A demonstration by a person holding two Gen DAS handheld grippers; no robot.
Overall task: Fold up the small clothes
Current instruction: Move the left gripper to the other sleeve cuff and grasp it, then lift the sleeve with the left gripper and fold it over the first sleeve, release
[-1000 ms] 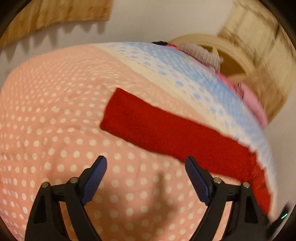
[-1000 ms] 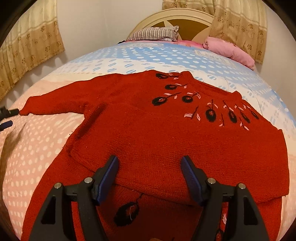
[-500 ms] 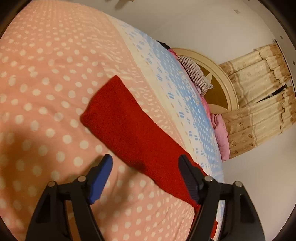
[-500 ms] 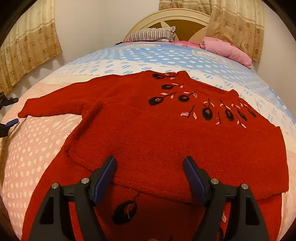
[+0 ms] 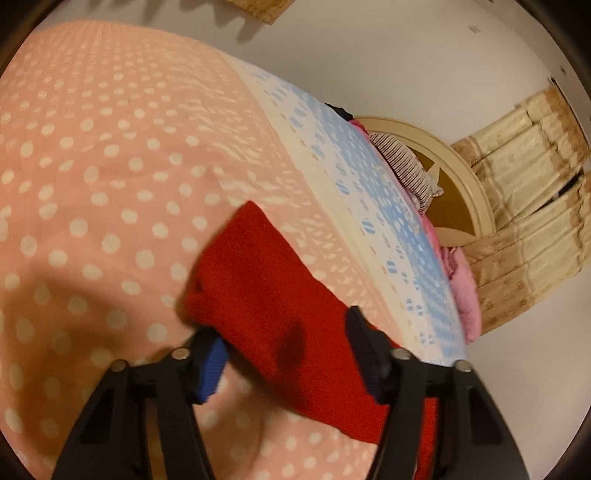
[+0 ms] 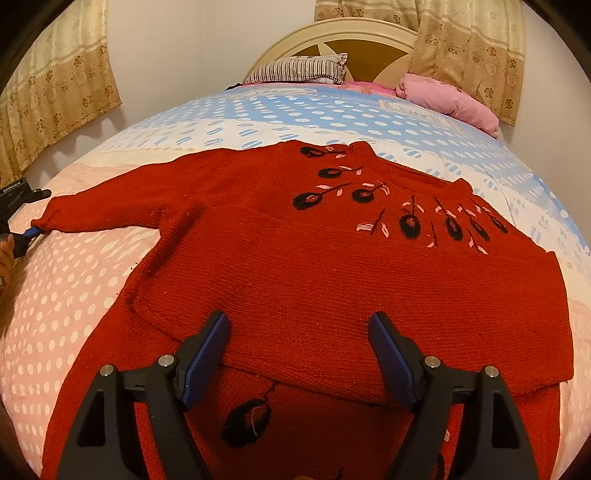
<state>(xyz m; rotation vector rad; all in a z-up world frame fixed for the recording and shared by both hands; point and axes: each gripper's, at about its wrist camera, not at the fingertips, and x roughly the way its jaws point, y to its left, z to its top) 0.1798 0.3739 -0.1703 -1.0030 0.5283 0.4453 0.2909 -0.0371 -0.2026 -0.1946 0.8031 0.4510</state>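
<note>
1. Dotted bedspread [image 6: 92,295], pink then blue, beneath and ahead of the tongs.
2. Striped pillow [image 6: 299,69] far ahead, against the headboard [image 6: 332,35].
3. Pink pillow [image 6: 448,101] ahead-right.
4. Curtains [image 6: 55,92] ahead-left.

You have no text to read here: no label, brand, number or sign shows in either wrist view. The left gripper [image 6: 14,206], at the left edge of the right wrist view, carries a faint pale mark on its black body, but it is too small and blurred for you to make out any letters.
</note>
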